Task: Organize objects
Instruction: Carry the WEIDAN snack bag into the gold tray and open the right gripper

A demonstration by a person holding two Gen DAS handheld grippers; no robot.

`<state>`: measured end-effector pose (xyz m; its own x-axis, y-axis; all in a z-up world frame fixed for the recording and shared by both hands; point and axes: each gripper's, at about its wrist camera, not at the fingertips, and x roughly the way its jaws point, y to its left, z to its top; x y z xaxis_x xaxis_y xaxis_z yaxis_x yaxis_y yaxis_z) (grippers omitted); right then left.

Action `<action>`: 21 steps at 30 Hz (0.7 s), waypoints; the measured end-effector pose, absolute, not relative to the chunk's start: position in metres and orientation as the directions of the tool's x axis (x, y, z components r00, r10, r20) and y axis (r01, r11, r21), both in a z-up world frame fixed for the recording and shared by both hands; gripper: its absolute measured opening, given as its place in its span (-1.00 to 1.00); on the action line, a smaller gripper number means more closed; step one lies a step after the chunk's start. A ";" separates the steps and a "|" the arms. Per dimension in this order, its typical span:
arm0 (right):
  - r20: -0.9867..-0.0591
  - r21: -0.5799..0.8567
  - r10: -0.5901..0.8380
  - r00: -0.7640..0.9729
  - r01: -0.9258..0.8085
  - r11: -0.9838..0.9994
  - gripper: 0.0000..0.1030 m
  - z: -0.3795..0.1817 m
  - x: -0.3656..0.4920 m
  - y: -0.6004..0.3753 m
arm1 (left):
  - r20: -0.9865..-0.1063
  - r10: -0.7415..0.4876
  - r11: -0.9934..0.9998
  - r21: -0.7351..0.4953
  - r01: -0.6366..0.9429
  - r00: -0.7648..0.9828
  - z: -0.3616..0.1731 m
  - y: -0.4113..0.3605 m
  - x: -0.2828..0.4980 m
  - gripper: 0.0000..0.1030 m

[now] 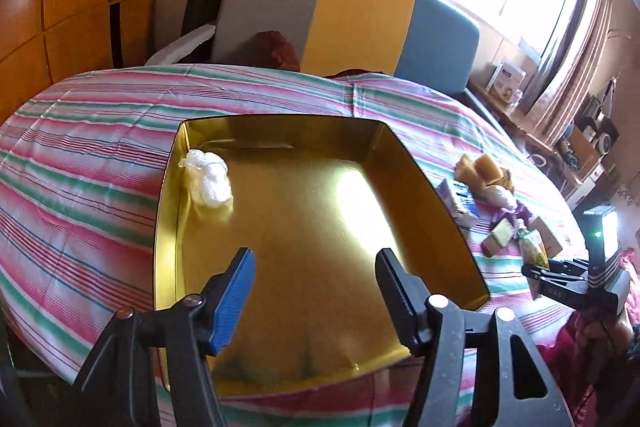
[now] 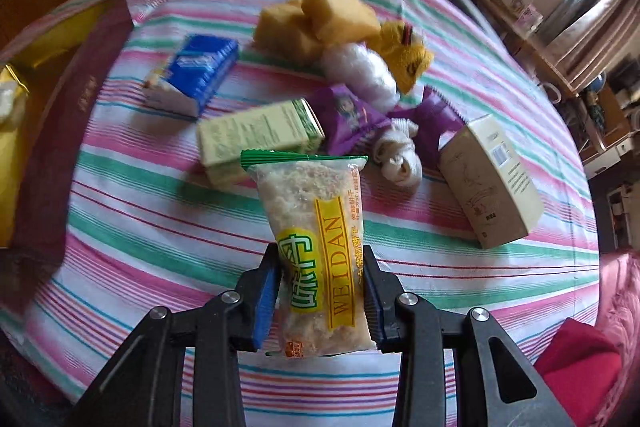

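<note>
Left tool (image 1: 314, 289) spread, nothing between pads, hanging over gold tin (image 1: 412, 171) on striped bed (image 1: 80, 155). White wad (image 1: 210, 181) in tin's far left corner, well ahead of tool. Right tool (image 2: 320, 293) pinching cracker packet (image 2: 320, 247), packet sticking forward. Green box (image 2: 256, 137), blue pack (image 2: 200, 69), sponges (image 2: 312, 23), beige carton (image 2: 490, 179) beyond packet.

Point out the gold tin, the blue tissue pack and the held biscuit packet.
gold tin (image 1: 304, 223), left wrist view, bare floor.
blue tissue pack (image 2: 200, 67), right wrist view, top face.
biscuit packet (image 2: 316, 227), right wrist view, wrapper middle.
</note>
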<state>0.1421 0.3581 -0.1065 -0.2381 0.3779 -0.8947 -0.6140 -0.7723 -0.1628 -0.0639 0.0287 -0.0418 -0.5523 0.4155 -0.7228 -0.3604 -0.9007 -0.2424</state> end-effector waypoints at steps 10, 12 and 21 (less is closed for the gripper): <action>-0.769 -0.133 0.402 -0.497 -0.490 -0.861 -0.26 -0.032 0.069 0.253 | -0.689 0.384 -0.920 -0.226 -0.321 -0.615 -0.026 0.006 -0.049 0.17; -0.745 -0.137 0.390 -0.542 -0.448 -0.883 -0.26 -0.020 0.054 0.231 | -0.684 0.377 -0.924 -0.228 -0.309 -0.624 -0.024 -0.002 -0.047 0.17; -0.681 -0.152 0.329 -0.654 -0.314 -0.937 -0.26 0.005 0.004 0.162 | -0.680 0.338 -0.941 -0.233 -0.246 -0.650 -0.022 -0.039 -0.040 0.17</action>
<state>0.0036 0.1615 0.0051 -0.6541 0.3293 -0.6810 -0.3137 -0.9373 -0.1520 -0.0397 -0.0394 -0.0224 -0.6502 0.3385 -0.6802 -0.2457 -0.9409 -0.2333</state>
